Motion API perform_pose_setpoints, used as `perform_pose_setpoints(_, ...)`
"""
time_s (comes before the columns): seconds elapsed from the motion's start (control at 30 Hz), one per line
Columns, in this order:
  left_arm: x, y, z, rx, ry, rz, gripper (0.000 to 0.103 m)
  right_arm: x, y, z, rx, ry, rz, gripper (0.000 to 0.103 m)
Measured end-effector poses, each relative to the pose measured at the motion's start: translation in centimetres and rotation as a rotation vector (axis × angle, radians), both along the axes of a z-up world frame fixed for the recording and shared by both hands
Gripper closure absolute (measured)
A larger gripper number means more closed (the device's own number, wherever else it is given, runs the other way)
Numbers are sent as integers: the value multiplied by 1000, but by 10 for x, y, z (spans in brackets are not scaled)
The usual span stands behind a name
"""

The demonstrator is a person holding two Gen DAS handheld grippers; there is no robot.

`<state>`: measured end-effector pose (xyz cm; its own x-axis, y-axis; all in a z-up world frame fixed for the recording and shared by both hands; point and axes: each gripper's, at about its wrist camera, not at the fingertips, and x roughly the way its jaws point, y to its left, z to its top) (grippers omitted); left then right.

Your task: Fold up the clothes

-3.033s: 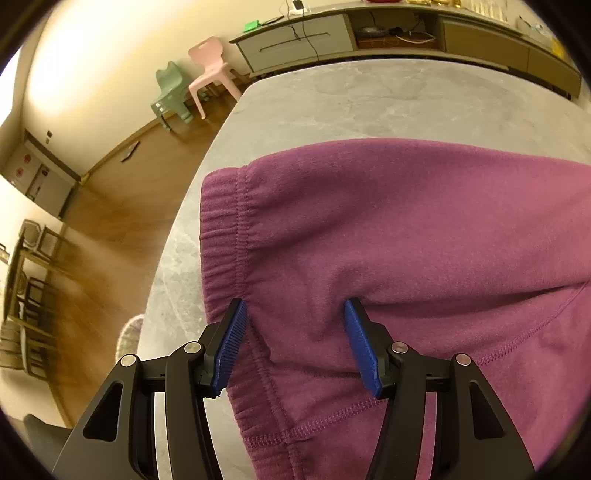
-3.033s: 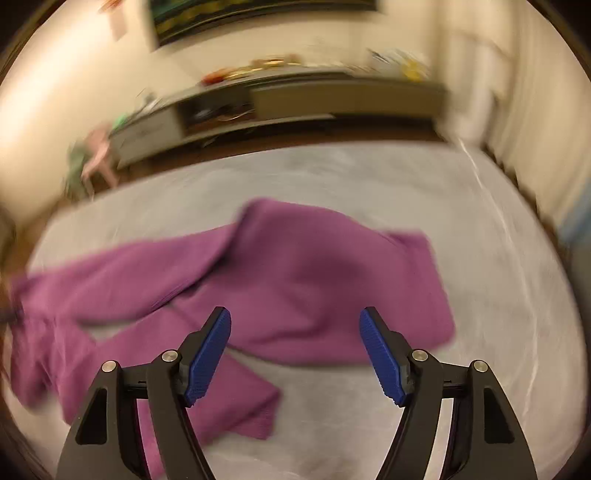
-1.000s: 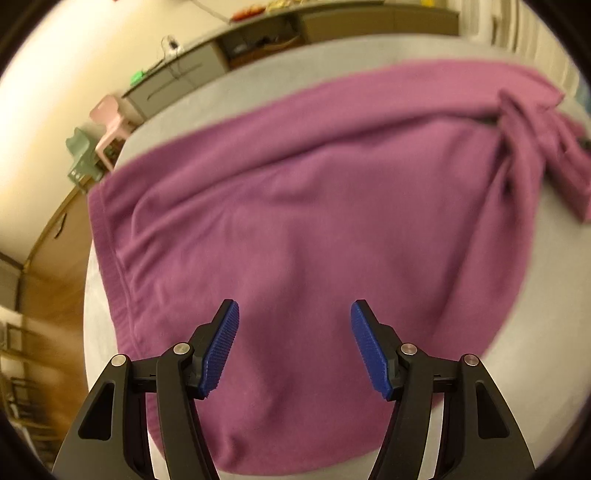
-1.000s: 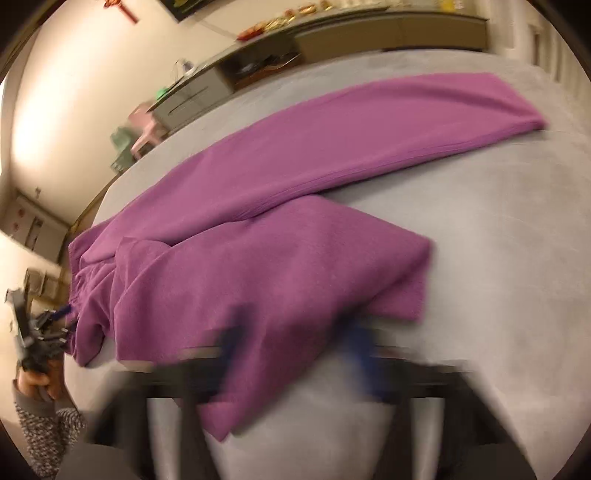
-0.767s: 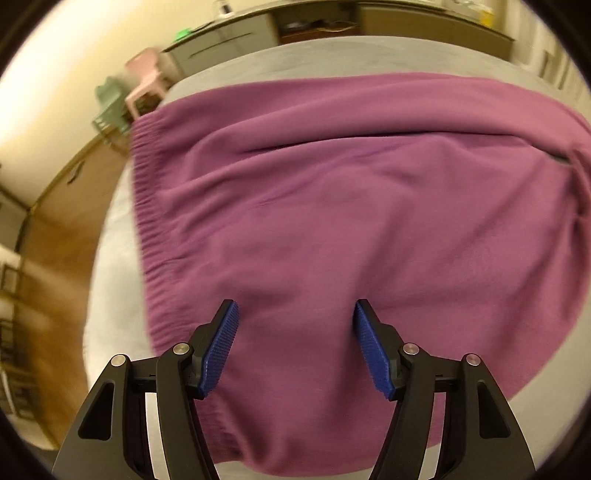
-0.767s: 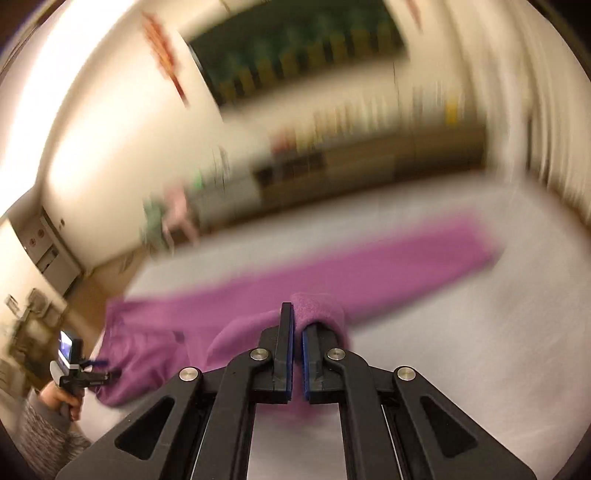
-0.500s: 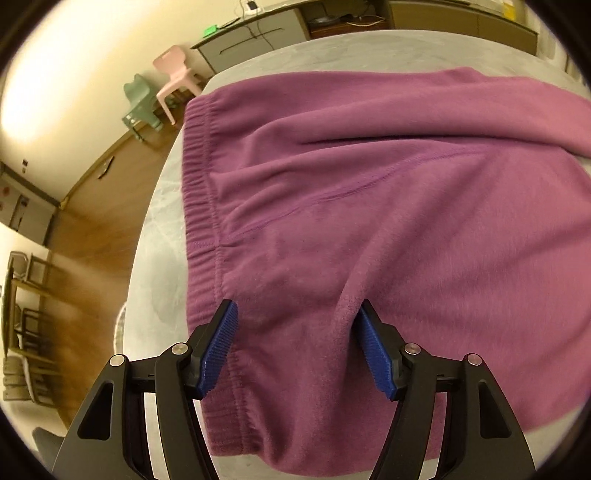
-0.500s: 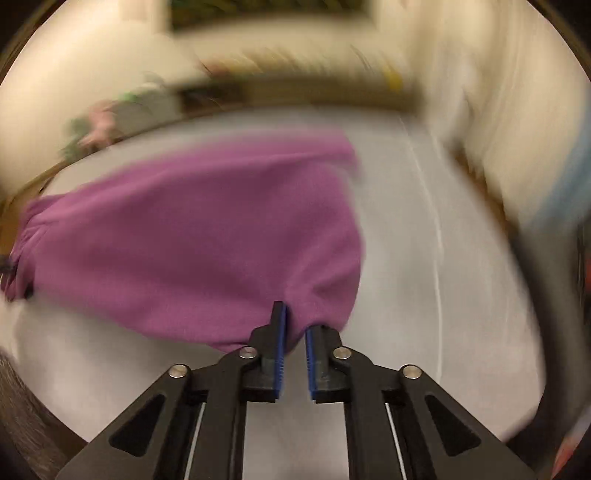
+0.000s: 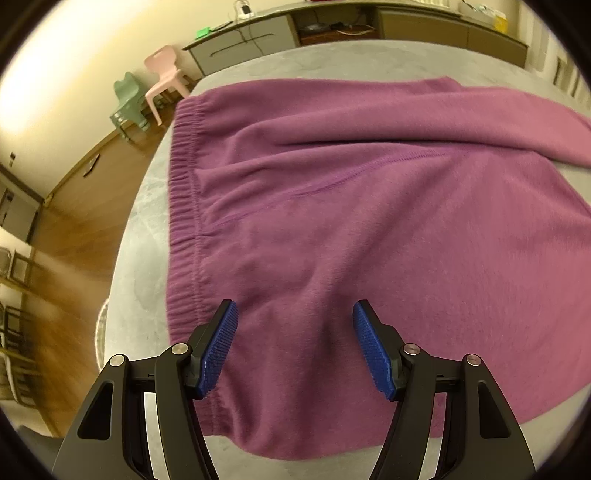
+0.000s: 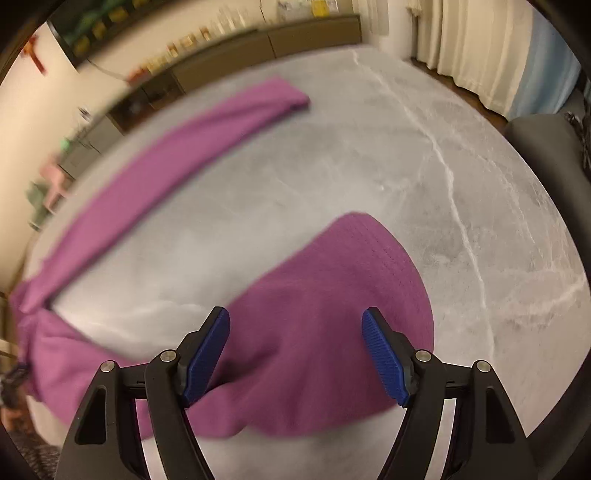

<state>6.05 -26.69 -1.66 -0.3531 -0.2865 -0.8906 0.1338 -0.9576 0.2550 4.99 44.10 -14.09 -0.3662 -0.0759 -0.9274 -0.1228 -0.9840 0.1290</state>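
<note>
Purple fleece sweatpants (image 9: 369,229) lie spread on a grey marble-patterned table (image 10: 369,155), ribbed waistband at the left, one leg stretching far, the other near. The left gripper (image 9: 293,347) hangs above the waist area, fingers wide apart. The right gripper (image 10: 295,352) has just been opening over the near leg's cuff, pressing nothing.

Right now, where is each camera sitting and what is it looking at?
Left wrist: sits on the left gripper, looking down between its open blue fingers at the waistband end of the purple pants; only the gripper shows.
Right wrist: sits on the right gripper, looking down at a pant leg's cuff on the grey table; its jaws have just been opening, the cloth below untouched.
Shared: both see the same purple pants, the table and the long cabinet.
</note>
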Motion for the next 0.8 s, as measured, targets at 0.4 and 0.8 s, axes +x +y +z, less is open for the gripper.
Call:
perform_pose_setpoints(0.4, -2, -21, -7, -37, -11, 48, 35, 72, 26, 172, -62, 704, -10, 98)
perform_pose_setpoints(0.8, -2, -10, -7, -82, -11, 25, 36, -21, -25, 104, -31, 248, 85, 33)
